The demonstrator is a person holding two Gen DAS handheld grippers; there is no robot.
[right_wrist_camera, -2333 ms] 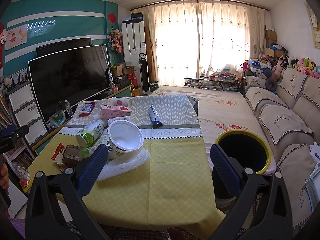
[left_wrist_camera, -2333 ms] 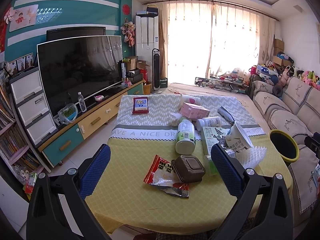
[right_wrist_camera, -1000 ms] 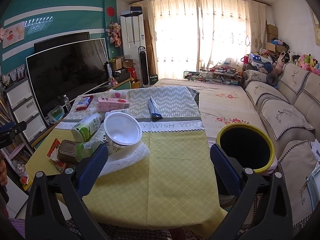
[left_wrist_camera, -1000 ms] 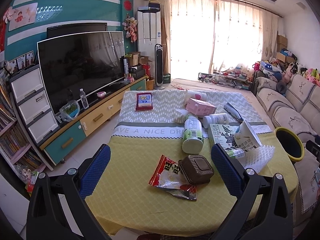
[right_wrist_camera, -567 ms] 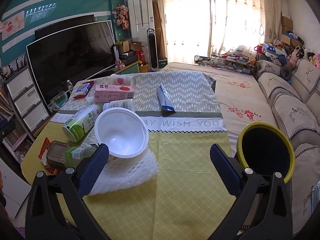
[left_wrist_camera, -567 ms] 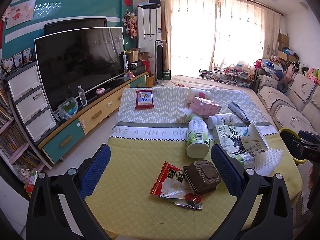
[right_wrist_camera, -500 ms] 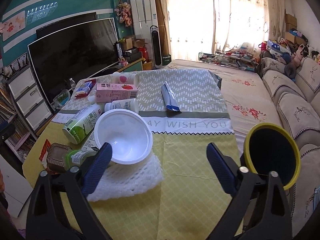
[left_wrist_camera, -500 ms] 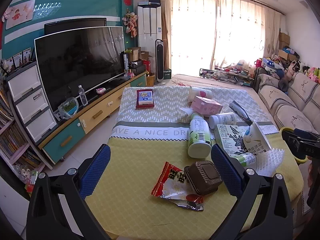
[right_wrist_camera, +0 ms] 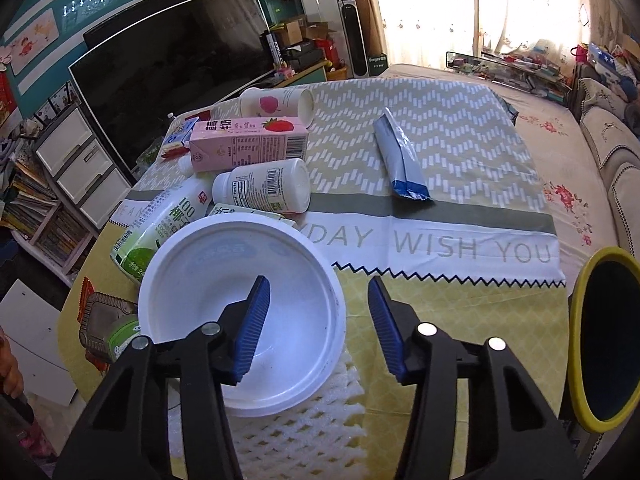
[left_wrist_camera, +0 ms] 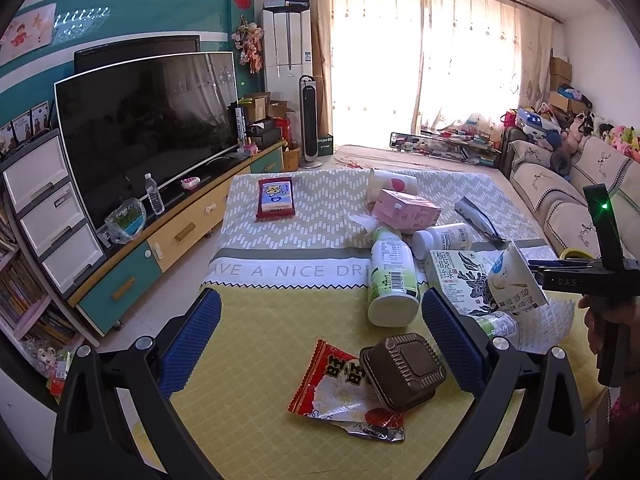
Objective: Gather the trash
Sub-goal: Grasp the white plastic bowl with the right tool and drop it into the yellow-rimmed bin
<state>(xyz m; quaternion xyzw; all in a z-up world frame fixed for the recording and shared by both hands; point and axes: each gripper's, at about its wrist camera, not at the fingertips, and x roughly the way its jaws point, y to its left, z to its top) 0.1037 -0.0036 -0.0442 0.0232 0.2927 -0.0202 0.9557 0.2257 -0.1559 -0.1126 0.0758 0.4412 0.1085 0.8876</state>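
Trash lies on the yellow tablecloth [left_wrist_camera: 256,344]. A white paper bowl [right_wrist_camera: 208,276] rests tilted on white foam netting [right_wrist_camera: 288,440]. My right gripper [right_wrist_camera: 318,320] is open, its left finger inside the bowl and its right finger outside the rim. My left gripper [left_wrist_camera: 320,336] is open and empty above a red snack wrapper [left_wrist_camera: 340,388] and a brown plastic tray [left_wrist_camera: 402,370]. Green bottles [left_wrist_camera: 390,276], a pink carton [right_wrist_camera: 248,142], a white bottle [right_wrist_camera: 264,186], a blue wrapper [right_wrist_camera: 400,160] and a tea box [left_wrist_camera: 456,280] lie around. The yellow-rimmed bin [right_wrist_camera: 606,344] stands at the table's right.
A TV [left_wrist_camera: 148,128] on a low cabinet [left_wrist_camera: 168,240] stands to the left. A sofa [left_wrist_camera: 576,192] runs along the right. A red-blue packet [left_wrist_camera: 276,196] and a pink-print cup [right_wrist_camera: 276,104] lie at the table's far end.
My right gripper has dropped forward to the white bowl and narrowed, one finger now inside it. My left gripper has drifted slightly; the right gripper now shows at its right edge.
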